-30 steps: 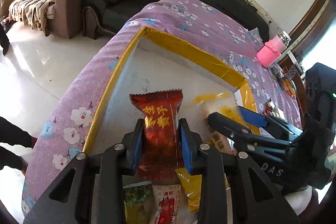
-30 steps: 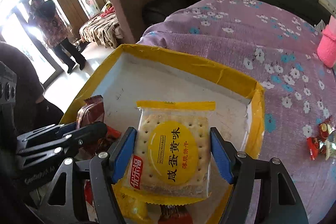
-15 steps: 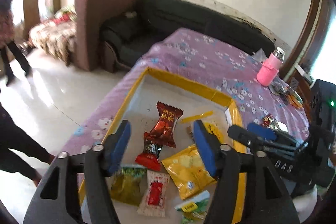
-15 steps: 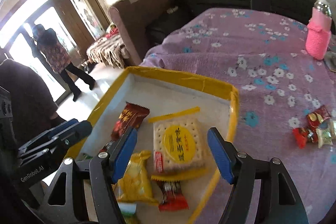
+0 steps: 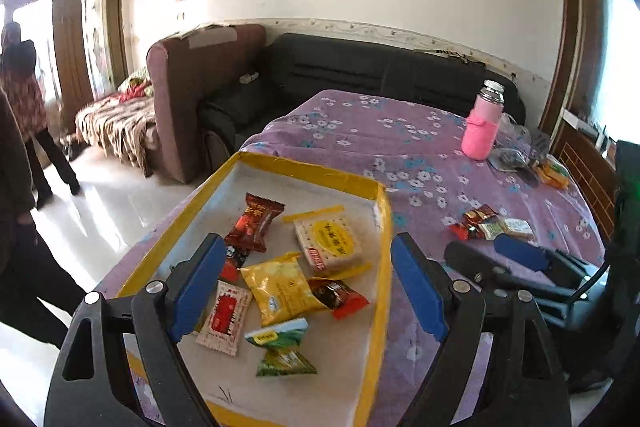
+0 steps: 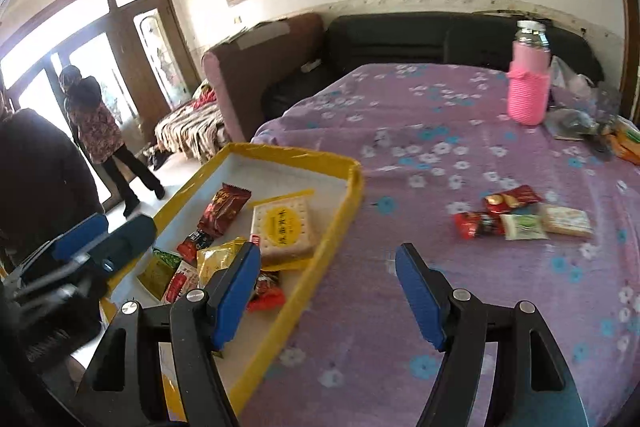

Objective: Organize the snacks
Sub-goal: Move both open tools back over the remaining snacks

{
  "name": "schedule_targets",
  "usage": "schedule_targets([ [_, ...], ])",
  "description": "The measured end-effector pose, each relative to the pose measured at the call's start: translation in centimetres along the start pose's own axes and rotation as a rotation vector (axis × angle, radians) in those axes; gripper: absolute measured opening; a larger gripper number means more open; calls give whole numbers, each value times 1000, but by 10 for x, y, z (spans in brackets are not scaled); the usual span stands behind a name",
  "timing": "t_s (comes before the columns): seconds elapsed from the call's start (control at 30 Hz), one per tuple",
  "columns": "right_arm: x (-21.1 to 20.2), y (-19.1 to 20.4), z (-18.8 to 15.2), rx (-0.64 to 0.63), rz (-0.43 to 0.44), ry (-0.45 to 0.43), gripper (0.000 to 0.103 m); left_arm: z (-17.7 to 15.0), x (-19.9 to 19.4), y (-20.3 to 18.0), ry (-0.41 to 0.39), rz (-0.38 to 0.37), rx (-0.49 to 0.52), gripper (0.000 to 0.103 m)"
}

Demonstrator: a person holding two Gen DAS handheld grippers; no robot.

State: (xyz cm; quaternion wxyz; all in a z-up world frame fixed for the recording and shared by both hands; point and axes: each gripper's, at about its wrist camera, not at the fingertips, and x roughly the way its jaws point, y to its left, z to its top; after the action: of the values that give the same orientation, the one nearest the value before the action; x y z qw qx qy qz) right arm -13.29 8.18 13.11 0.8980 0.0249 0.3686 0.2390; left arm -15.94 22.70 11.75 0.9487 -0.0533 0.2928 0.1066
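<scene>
Now both snacks lie loose in the tray (image 5: 382, 227). Left gripper (image 5: 306, 285) has just spread its fingers, dropping the red packet (image 5: 256, 223) at eleven o'clock. Right gripper (image 6: 328, 291), fingers spread and empty, left the cracker pack (image 6: 285, 227) behind.

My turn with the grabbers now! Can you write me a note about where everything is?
Left gripper: open, empty; its jaws have just been opening.
Right gripper: open, empty.
Tray: holds the cracker pack, red packet, yellow bag and more.
Done: those snacks are in the tray.
Left: the small pile of snacks on the purple cloth.
</scene>
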Motion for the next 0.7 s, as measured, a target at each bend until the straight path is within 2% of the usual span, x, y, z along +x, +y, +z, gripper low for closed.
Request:
schedule_targets([
  [0.27, -50, -33, -10, 54, -31, -73, 73, -2, -39, -28, -58, 10, 64, 85],
  [0.37, -75, -42, -12, 65, -45, -117, 73, 0, -66, -33, -123, -15, 75, 85],
  [0.4, -86, -44, -11, 66, -52, -136, 73, 3, -82, -34, -168, -26, 78, 85],
  [0.57, -159, -55, 5, 76, -95, -257, 73, 22, -169, -26, -395, -131, 61, 85],
  [0.7, -239, -63, 33, 74, -153, -380, 73, 49, -224, -19, -444, -246, 85, 85],
])
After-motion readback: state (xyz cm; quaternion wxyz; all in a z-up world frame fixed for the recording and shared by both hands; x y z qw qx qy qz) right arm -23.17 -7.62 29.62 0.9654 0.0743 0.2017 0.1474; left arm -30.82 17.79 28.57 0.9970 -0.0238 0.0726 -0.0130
